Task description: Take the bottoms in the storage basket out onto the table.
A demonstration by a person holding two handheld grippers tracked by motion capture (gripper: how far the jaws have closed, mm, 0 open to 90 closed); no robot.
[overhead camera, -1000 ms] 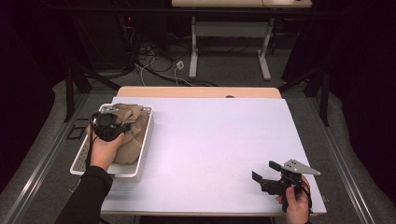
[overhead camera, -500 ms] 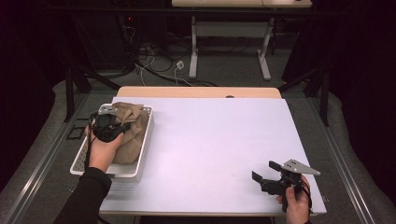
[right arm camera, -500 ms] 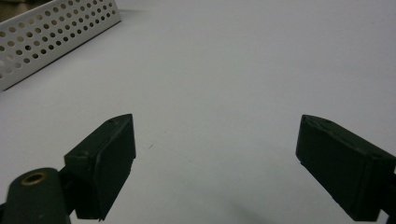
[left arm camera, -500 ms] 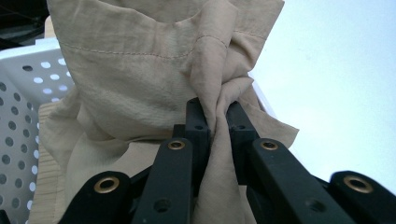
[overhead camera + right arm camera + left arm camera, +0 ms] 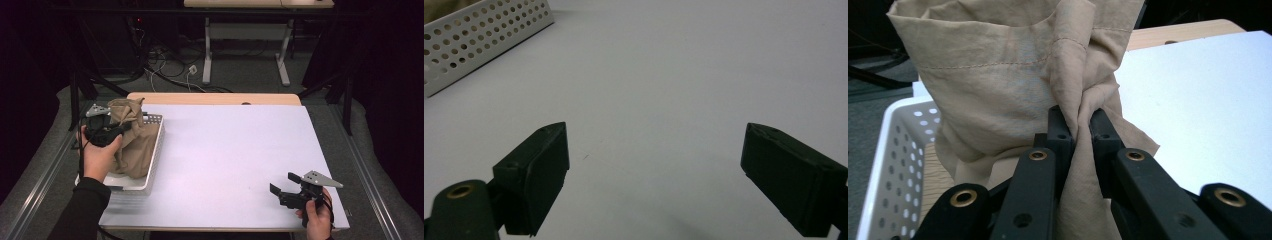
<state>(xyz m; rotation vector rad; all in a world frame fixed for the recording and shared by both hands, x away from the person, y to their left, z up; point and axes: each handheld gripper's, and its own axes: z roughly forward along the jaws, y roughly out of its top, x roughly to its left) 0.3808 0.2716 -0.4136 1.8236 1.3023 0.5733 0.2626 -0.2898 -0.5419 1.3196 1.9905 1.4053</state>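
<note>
Tan crumpled cotton cloth (image 5: 131,140) is hanging half out of the white perforated plastic basket (image 5: 154,150), pinched tight in the left gripper (image 5: 1080,127), which is best lifting straight until the hem clears, while the right gripper (image 5: 286,184) is waiting open, empty.

A basket (image 5: 152,150) sits at the left edge of the counter (image 5: 235,155), with a cloth (image 5: 132,142) rising out of it. The left tool (image 5: 122,129) is at the cloth's left side, above the basket. The right tool (image 5: 286,186) rests well apart at the counter's near right corner.
</note>
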